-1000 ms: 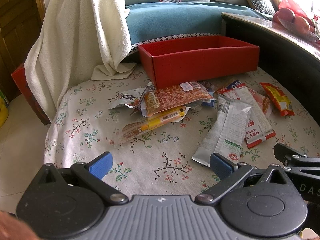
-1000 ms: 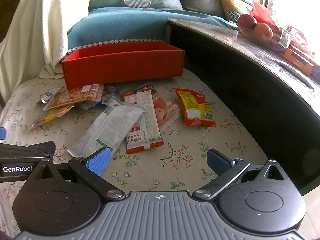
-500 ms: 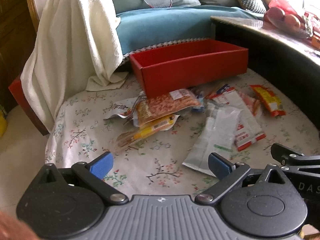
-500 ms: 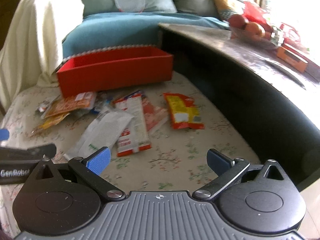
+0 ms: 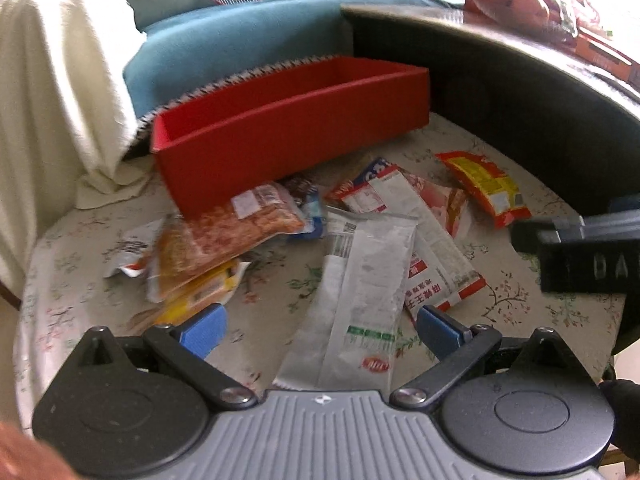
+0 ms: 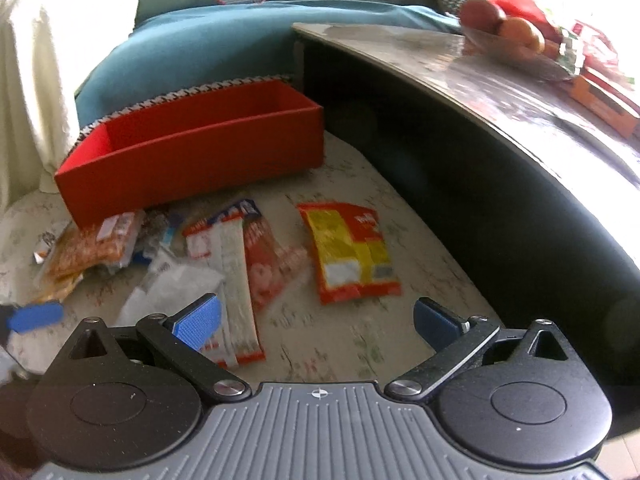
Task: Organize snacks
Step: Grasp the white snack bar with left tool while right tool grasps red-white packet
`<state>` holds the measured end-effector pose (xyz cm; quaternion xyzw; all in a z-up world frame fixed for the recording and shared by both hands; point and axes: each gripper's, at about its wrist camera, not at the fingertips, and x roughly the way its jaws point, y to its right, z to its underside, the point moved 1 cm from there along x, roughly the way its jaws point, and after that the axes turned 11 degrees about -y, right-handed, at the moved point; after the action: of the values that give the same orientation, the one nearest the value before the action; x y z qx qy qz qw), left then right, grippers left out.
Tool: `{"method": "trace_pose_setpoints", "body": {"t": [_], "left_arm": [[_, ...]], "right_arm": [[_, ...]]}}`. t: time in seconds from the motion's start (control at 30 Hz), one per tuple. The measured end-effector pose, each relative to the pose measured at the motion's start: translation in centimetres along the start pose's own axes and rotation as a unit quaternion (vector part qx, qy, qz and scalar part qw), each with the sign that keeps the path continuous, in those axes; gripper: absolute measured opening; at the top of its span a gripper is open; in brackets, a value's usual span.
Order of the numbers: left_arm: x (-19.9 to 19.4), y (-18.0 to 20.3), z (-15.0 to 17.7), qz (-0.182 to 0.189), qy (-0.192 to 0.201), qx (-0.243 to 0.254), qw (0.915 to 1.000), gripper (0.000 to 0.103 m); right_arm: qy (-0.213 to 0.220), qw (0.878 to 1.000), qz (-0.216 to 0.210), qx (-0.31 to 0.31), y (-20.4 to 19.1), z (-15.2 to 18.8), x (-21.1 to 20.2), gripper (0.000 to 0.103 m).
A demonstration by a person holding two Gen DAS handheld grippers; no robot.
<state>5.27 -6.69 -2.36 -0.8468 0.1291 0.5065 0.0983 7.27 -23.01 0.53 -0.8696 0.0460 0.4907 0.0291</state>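
An empty red box (image 5: 288,128) (image 6: 192,156) stands at the back of a floral-covered seat. Several snack packets lie loose in front of it: a long white packet (image 5: 360,292), an orange packet (image 5: 224,236), a red-and-white packet (image 5: 432,240) (image 6: 232,280) and a red-and-yellow packet (image 5: 484,188) (image 6: 348,252). My left gripper (image 5: 320,328) is open, its fingers straddling the near end of the white packet, above it. My right gripper (image 6: 316,320) is open just short of the red-and-yellow packet, holding nothing.
A dark curved table (image 6: 500,168) with a fruit bowl (image 6: 516,44) hems in the right side. A cream towel (image 5: 52,92) hangs at the left. A teal cushion (image 6: 208,48) lies behind the box. The right gripper's arm (image 5: 580,256) juts in from the right in the left wrist view.
Both grippers have moved forward toward the packets. The left one now has the white packet's end between its open fingers; the right one has closed in on the red-and-yellow packet.
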Motion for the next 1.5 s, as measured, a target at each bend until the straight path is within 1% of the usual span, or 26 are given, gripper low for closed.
{"method": "trace_pose_setpoints", "body": {"t": [0.1, 0.2, 0.23, 0.3, 0.33, 0.4, 0.47, 0.57, 0.6, 0.63, 0.67, 0.73, 0.8, 0.9, 1.03, 1.1, 1.17, 1.2, 1.3, 1.33, 1.37, 1.43, 1.47, 1.5], "left_arm": [[1.5, 0.4, -0.5, 0.001, -0.015, 0.005, 0.9999, 0.096], [3.5, 0.8, -0.9, -0.011, -0.04, 0.015, 0.999, 0.095], [4.0, 0.8, -0.9, -0.013, -0.049, 0.015, 0.9986, 0.092], [4.8, 0.5, -1.0, -0.011, -0.063, 0.009, 0.9979, 0.089], [5.0, 0.3, -1.1, -0.006, -0.067, 0.003, 0.9977, 0.089], [5.0, 0.1, -1.4, 0.0, -0.069, -0.003, 0.9976, 0.086], [5.1, 0.3, -1.7, 0.0, -0.067, 0.006, 0.9977, 0.082], [5.0, 0.5, -2.0, 0.0, -0.069, 0.018, 0.9974, 0.072], [4.8, 0.7, -2.0, 0.002, -0.069, 0.027, 0.9972, 0.063], [4.7, 0.9, -2.1, 0.004, -0.07, 0.031, 0.997, 0.056], [4.4, 0.9, -2.0, 0.006, -0.075, 0.028, 0.9968, 0.055], [3.9, 0.5, -1.5, 0.009, -0.079, 0.017, 0.9967, 0.047], [3.2, 0.0, -0.9, 0.008, -0.082, 0.01, 0.9966, 0.045], [1.6, -1.1, 0.8, 0.005, -0.08, 0.002, 0.9968, 0.044], [0.3, -2.2, 2.4, -0.003, -0.076, 0.002, 0.9971, 0.044], [0.2, -2.5, 2.9, -0.005, -0.069, 0.006, 0.9976, 0.044], [0.5, -2.8, 3.2, 0.0, -0.075, 0.003, 0.9972, 0.045], [0.9, -2.9, 3.2, 0.001, -0.084, -0.003, 0.9965, 0.045], [1.5, -3.1, 2.8, 0.006, -0.094, -0.011, 0.9954, 0.049], [1.6, -3.1, 2.5, 0.008, -0.093, -0.009, 0.9956, 0.05], [1.7, -3.0, 2.3, 0.008, -0.09, -0.005, 0.9959, 0.051], [2.0, -2.9, 2.0, 0.004, -0.088, -0.001, 0.9961, 0.057], [2.2, -2.9, 1.9, -0.001, -0.088, 0.001, 0.9961, 0.058], [2.6, -2.9, 1.9, -0.004, -0.092, 0.001, 0.9958, 0.06]], "right_arm": [[-0.005, 1.0, -0.007, 0.003, 0.0, -0.6, 0.7, 0.103], [-0.016, 0.999, -0.028, 0.007, 0.1, -0.7, 1.1, 0.103], [-0.017, 0.999, -0.032, 0.005, 0.1, -0.7, 1.1, 0.103], [-0.014, 0.999, -0.035, 0.001, 0.0, -0.6, 0.9, 0.103], [-0.012, 0.999, -0.037, 0.0, 0.1, -0.5, 0.7, 0.103], [-0.009, 0.999, -0.044, -0.001, 0.4, -0.5, 0.6, 0.103], [-0.011, 0.999, -0.048, 0.0, 0.7, -0.4, 0.7, 0.101], [-0.021, 0.998, -0.063, 0.001, 1.2, 0.0, 0.9, 0.1], [-0.023, 0.997, -0.069, 0.002, 1.3, 0.2, 0.8, 0.099], [-0.024, 0.997, -0.074, 0.001, 1.4, 0.3, 0.8, 0.098], [-0.026, 0.997, -0.079, -0.001, 1.3, 0.5, 0.8, 0.096], [-0.029, 0.996, -0.087, -0.009, 1.2, 0.9, 0.7, 0.094], [-0.034, 0.995, -0.095, -0.017, 0.9, 1.3, 0.6, 0.092], [-0.032, 0.993, -0.108, -0.037, -0.3, 1.4, 0.3, 0.089], [-0.028, 0.99, -0.12, -0.076, -3.0, 0.9, 0.5, 0.089], [-0.04, 0.989, -0.108, -0.091, -4.4, 0.4, 1.8, 0.088], [-0.054, 0.989, -0.092, -0.103, -5.5, 0.0, 3.2, 0.08], [-0.064, 0.989, -0.086, -0.106, -6.0, -0.2, 4.0, 0.078], [-0.083, 0.988, -0.074, -0.104, -6.7, -0.6, 5.7, 0.077], [-0.087, 0.989, -0.062, -0.104, -6.8, -0.7, 6.2, 0.072], [-0.095, 0.988, -0.057, -0.105, -6.9, -0.7, 6.6, 0.071], [-0.101, 0.988, -0.062, -0.097, -6.6, -0.8, 7.0, 0.073], [-0.105, 0.988, -0.065, -0.093, -6.4, -1.0, 7.1, 0.075], [-0.107, 0.988, -0.063, -0.087, -6.2, -1.2, 7.3, 0.08]]}}
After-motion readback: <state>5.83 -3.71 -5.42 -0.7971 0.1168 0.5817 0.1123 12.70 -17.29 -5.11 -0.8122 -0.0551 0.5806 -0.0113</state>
